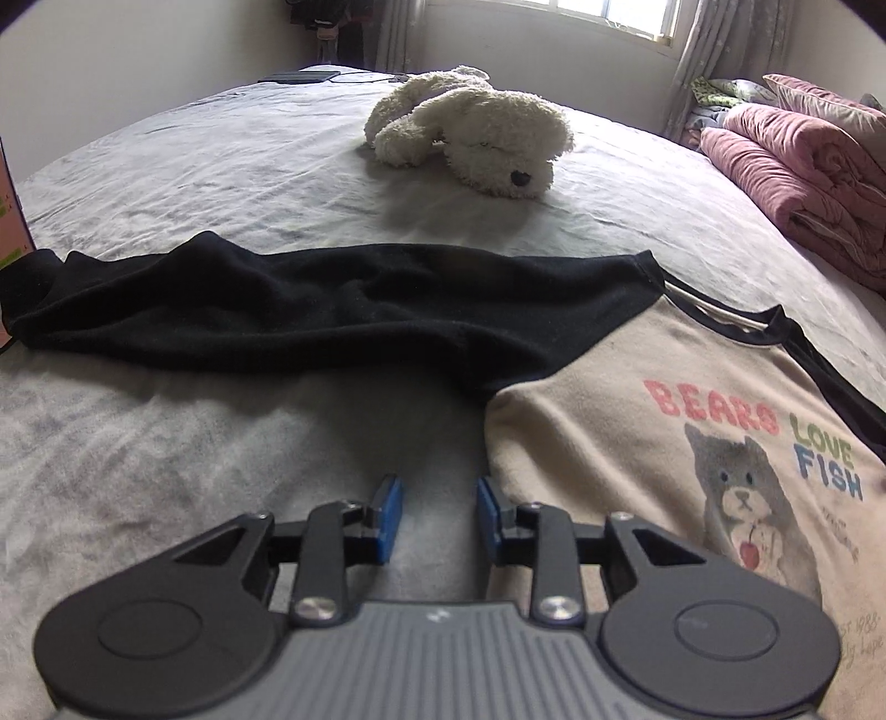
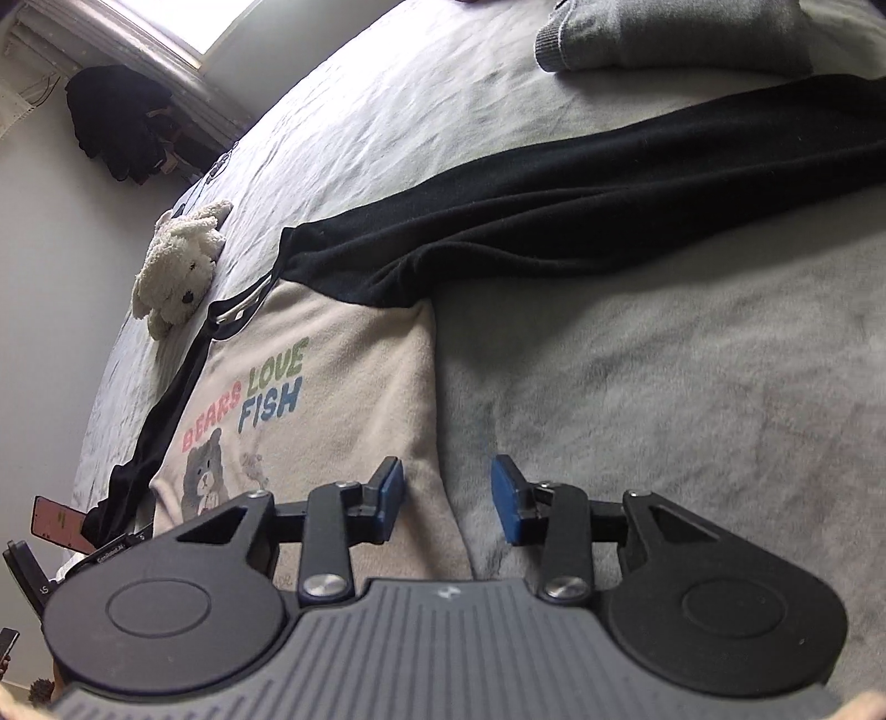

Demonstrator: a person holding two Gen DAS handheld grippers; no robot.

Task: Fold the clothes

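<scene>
Shirt: a beige shirt (image 1: 637, 443) with black sleeves lay face up on the grey bed sheet (image 1: 221, 166), its front printed with BEARS LOVE FISH and a grey bear.
Black sleeve, left wrist view: one black sleeve (image 1: 310, 310) stretched sideways across the sheet, well ahead of the left gripper (image 1: 437, 518), joining the beige body at the armpit.
Black sleeve, right wrist view: the other black sleeve (image 2: 609, 194) ran out to the upper right, ahead of the right gripper (image 2: 447, 495).
Left gripper: fingers spread, nothing between the blue pads (image 1: 390, 512); it hovered low over bare sheet, with the side edge of the beige body just beside its right finger.
Right gripper: fingers spread wide and empty; the left pad sat over the beige fabric and the right pad over bare sheet, so the side edge of the shirt ran between them. Whether the pads touched the cloth I could not tell.
Plush dog: a white plush dog (image 1: 476, 133) lay on the sheet beyond the shirt collar, well apart from both grippers.
Pink quilt: a folded pink quilt (image 1: 803, 166) sat at the far right of the bed in the left wrist view.
Grey garment: a grey knitted garment (image 2: 664, 33) lay beyond the sleeve in the right wrist view.
</scene>
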